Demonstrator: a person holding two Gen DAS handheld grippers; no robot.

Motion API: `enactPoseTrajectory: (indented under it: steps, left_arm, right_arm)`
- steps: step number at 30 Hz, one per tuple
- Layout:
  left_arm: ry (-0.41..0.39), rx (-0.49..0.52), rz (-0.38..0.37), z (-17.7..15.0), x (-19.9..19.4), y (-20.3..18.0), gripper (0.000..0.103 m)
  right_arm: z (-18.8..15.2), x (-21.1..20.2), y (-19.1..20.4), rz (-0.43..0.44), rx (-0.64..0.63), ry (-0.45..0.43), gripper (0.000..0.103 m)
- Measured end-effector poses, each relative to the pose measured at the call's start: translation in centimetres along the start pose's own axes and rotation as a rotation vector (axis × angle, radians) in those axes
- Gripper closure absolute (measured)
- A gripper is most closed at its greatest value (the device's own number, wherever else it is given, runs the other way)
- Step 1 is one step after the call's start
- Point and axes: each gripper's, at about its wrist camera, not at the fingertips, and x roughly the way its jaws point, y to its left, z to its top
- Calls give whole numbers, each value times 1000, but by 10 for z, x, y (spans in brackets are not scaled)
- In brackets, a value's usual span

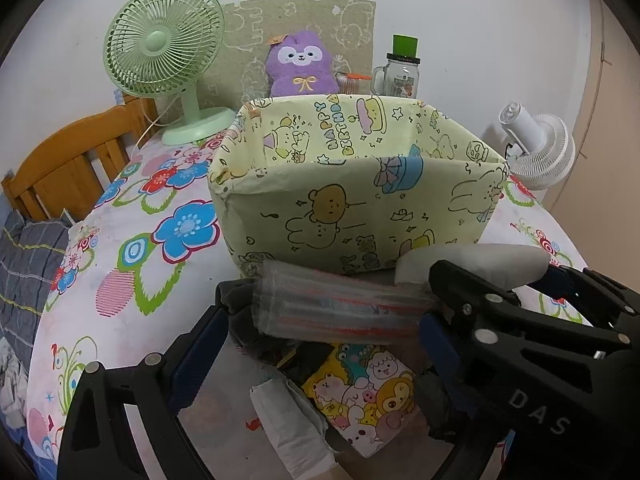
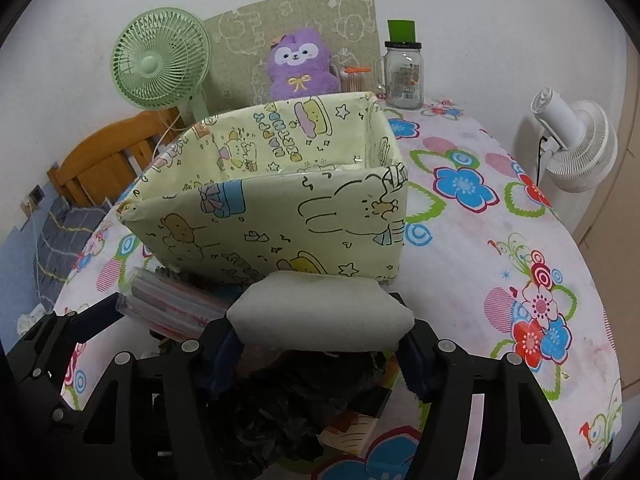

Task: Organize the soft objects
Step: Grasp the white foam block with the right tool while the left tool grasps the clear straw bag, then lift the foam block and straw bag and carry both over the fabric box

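A pale yellow cartoon-print storage box (image 1: 352, 200) stands open and empty on the floral table; it also shows in the right wrist view (image 2: 280, 220). My left gripper (image 1: 324, 320) is shut on a clear plastic packet with orange stripes (image 1: 340, 308), held just in front of the box. My right gripper (image 2: 320, 332) is shut on a grey-white foam pad (image 2: 320, 312), also held just before the box; the pad shows in the left wrist view (image 1: 472, 262). Below lie a cartoon pouch (image 1: 364, 392), a white packet (image 1: 292, 424) and dark crumpled fabric (image 2: 288, 400).
At the back stand a green fan (image 1: 164, 60), a purple plush (image 1: 302, 64), a glass jar with green lid (image 1: 400, 72) and a white fan (image 1: 536, 144). A wooden bed headboard (image 1: 68, 160) lies to the left of the table.
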Motion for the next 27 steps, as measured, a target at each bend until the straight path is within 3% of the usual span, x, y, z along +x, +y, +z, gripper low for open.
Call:
enactPoseTrajectory:
  steps: [4, 9, 12, 20, 27]
  left_arm:
    - [-2, 8, 11, 1, 0, -1, 26]
    - [-22, 10, 9, 1, -5, -1, 57]
    - [-28, 7, -19, 0, -9, 0, 70]
    - [-46, -8, -63, 1, -18, 1, 87]
    - [-60, -12, -77, 1, -27, -1, 91]
  right_arm:
    - [0, -2, 0, -1, -3, 0, 34]
    - [1, -5, 0, 3, 5, -8, 34]
    - [1, -7, 0, 1, 5, -12, 34]
    - [3, -17, 1, -14, 6, -36, 34]
    - [3, -27, 2, -13, 11, -55, 34]
